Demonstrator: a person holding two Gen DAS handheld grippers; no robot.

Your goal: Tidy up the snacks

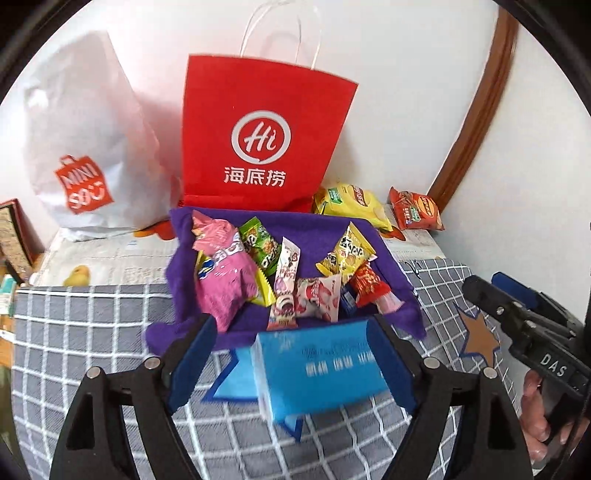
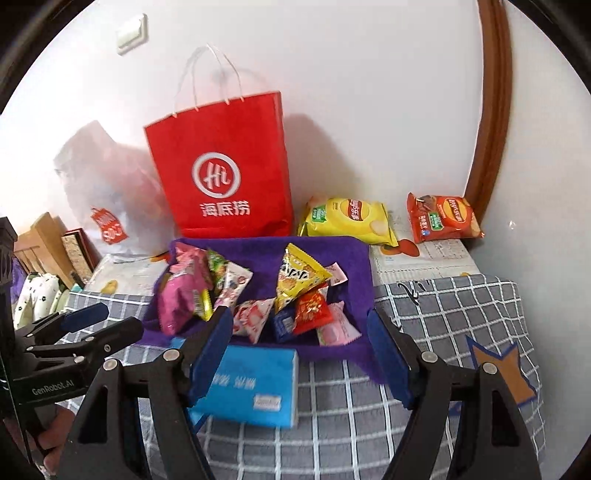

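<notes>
Nearest my left claw lies the blue tissue pack; its pads stand either side of the pack, the right pad touching it and the left pad showing a gap, so I record the fingers as spread, not pinching. My right claw is likewise spread wide and holds nothing, the pack lying beside its left finger. The pack rests on the grey checked cloth just in front of the purple tray, which holds the small snack packets: a pink bag, a yellow one, a red one. Behind the tray, against the wall, stand a red paper bag and a white bag. At the far right corner lie yellow chips and red chips. Only the right view shows a wall switch.
</notes>
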